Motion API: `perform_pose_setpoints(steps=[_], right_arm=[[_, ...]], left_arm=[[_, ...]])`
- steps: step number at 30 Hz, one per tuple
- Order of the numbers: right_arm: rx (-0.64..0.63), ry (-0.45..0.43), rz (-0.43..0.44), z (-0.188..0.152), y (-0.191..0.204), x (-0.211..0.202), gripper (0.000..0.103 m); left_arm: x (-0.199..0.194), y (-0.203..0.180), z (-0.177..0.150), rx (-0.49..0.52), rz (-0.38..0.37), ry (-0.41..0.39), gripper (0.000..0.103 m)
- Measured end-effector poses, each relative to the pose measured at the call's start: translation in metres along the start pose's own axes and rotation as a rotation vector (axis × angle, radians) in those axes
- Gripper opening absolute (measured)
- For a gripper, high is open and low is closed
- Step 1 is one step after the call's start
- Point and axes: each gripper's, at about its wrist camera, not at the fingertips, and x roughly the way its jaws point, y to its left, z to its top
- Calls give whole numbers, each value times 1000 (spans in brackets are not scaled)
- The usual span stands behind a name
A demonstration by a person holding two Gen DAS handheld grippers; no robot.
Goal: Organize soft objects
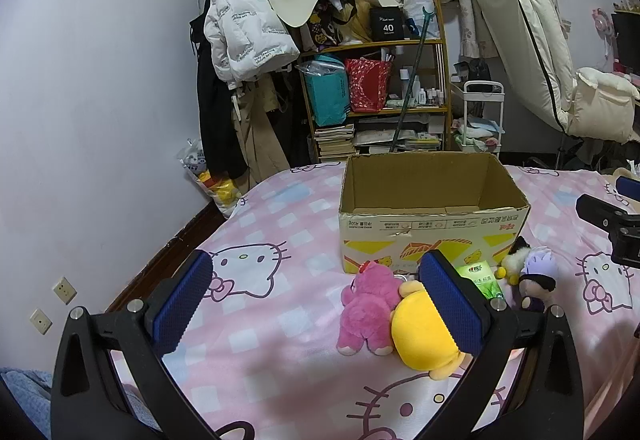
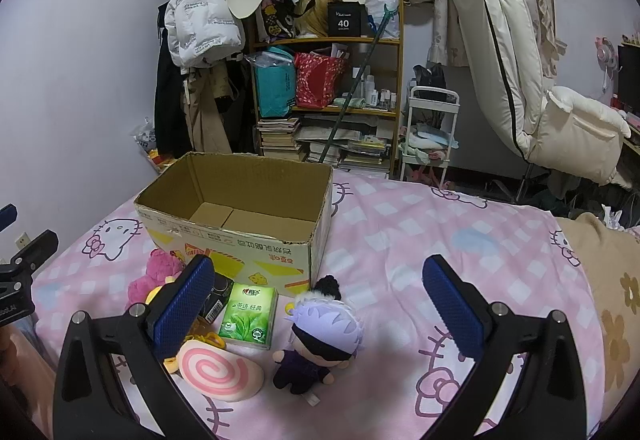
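An open cardboard box [image 1: 432, 236] [image 2: 240, 248] stands on the bed with nothing in it. In front of it lie a pink plush [image 1: 368, 308] [image 2: 154, 276], a yellow plush [image 1: 420, 336], a green tissue pack [image 1: 478, 278] [image 2: 250, 314], a pink swirl cushion [image 2: 220, 370] and a lilac-haired doll [image 1: 536, 278] [image 2: 320, 340]. My left gripper [image 1: 316, 268] hangs open above the bed; its right finger covers part of the yellow plush. My right gripper [image 2: 316, 272] is open too, with the doll lying between and below its fingers, untouched.
A pink cat-print sheet [image 1: 260, 224] covers the bed. A small black box [image 2: 216, 300] lies by the tissue pack. Beyond the bed are a cluttered shelf [image 1: 376, 79], hung coats [image 1: 240, 39], a white trolley [image 2: 432, 127] and a padded chair [image 2: 520, 59]. A brown blanket [image 2: 616, 280] lies at right.
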Motion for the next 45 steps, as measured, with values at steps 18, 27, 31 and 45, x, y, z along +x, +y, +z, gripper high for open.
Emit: perform_pose_setpoints(steps=[18,27,31,45], right_arm=[[18,76,-4,0,-3,14,103],[92,211,17,-5,-17,43,103],[109,268,17,-7,-20,56,103],[196,455,55,-29,-30,108,95]], left_arm=[[21,-11,0,20,-17,72,102],[47,-30,0,58,-82,150,102],[61,-40,-2,58,-122,201,102],[100,-73,-18,103,-215,360,102]])
